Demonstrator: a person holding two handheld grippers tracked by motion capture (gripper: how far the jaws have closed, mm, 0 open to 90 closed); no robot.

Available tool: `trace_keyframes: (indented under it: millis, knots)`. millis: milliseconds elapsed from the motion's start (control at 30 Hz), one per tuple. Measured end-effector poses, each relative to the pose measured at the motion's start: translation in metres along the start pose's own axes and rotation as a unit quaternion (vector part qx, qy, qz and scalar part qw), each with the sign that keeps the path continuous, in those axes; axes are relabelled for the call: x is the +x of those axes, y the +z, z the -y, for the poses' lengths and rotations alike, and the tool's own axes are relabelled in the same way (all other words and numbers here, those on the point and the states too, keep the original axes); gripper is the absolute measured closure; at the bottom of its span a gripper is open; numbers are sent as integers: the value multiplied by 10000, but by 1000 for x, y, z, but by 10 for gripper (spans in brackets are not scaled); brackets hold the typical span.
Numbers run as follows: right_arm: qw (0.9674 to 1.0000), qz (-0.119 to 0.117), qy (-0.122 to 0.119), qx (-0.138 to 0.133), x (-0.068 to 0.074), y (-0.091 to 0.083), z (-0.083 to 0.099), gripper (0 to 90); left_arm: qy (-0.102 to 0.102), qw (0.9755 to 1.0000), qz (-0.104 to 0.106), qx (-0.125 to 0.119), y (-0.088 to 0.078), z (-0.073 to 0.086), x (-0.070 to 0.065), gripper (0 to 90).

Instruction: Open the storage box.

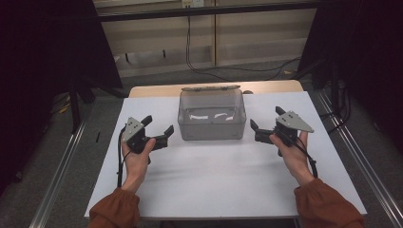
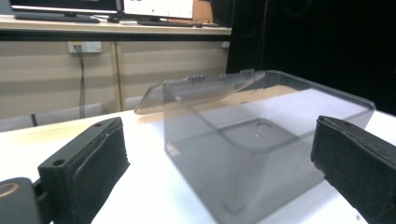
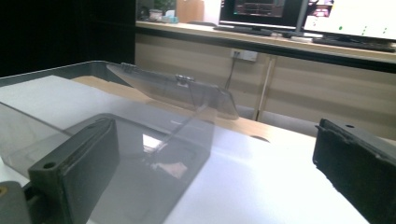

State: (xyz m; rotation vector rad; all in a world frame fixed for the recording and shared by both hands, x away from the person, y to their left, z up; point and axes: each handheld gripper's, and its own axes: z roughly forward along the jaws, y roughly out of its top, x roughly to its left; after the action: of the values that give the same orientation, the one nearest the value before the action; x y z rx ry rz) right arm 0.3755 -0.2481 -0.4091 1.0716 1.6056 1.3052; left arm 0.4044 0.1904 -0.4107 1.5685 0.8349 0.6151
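Clear plastic box (image 1: pixel 212 116) sits at the centre of the white table (image 1: pixel 223 175), slightly toward 12 o'clock from the middle, upright, nothing inside that I can make out. Its lid (image 1: pixel 210 88) is flipped open and hangs back off the far rim at 12 o'clock, hinged there, over the table's far edge. My left gripper (image 1: pixel 158 128) is at the box's 9 o'clock, near but apart from the wall, jaws spread wide, gripping nothing, pointing toward the box. In the left gripper view the box (image 2: pixel 261 140) fills the gap between my two black jaws, with the lid (image 2: pixel 196 88) tilted back behind it. My right gripper (image 1: pixel 267 119) is at the box's 3 o'clock, also near and not touching, jaws spread, nothing between them. In the right gripper view the box (image 3: pixel 116 140) is partly behind one jaw, with the lid (image 3: pixel 173 88) sloping away at 12 o'clock. Both of my hands, left hand (image 1: pixel 136 156) and right hand (image 1: pixel 293 152), hold the grippers just above the table, rust-coloured sleeves (image 1: pixel 114 211) at 6 o'clock. Monitors (image 3: pixel 303 18) on a far bench past the table.
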Motion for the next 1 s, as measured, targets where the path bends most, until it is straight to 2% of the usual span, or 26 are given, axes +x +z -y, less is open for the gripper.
trace_keyframes:
  millis: [200,267,367,533,633,700,833,933,1000]
  knots:
    - [9998,168,74,-73,-2,-29,13,2,49,9998,-165,-97,-24,8,-9,33]
    - [9996,251,38,-103,-3,-39,18,0,6,9997,-225,-131,-33,12,-11,33]
    - [9994,295,152,-102,-5,-54,26,0,-136,9994,-315,-78,-43,21,-14,32]
    - [9988,448,207,-72,-5,-75,36,0,-101,9991,-409,-75,-58,27,-18,33]
    - [9981,547,256,-103,-5,-88,40,0,-243,9987,-444,-35,-64,31,-19,32]
    - [9982,554,216,-34,-4,-93,45,0,-236,9985,-487,41,-68,35,-20,32]
    - [9978,584,296,-47,-3,-104,49,0,-325,9979,-561,83,-77,39,-21,32]
    - [9980,569,261,-51,-2,-108,51,0,-294,9967,-748,79,-79,40,-22,31]
    - [9977,600,288,-85,-3,-107,51,0,-286,9974,-661,60,-77,40,-22,30]
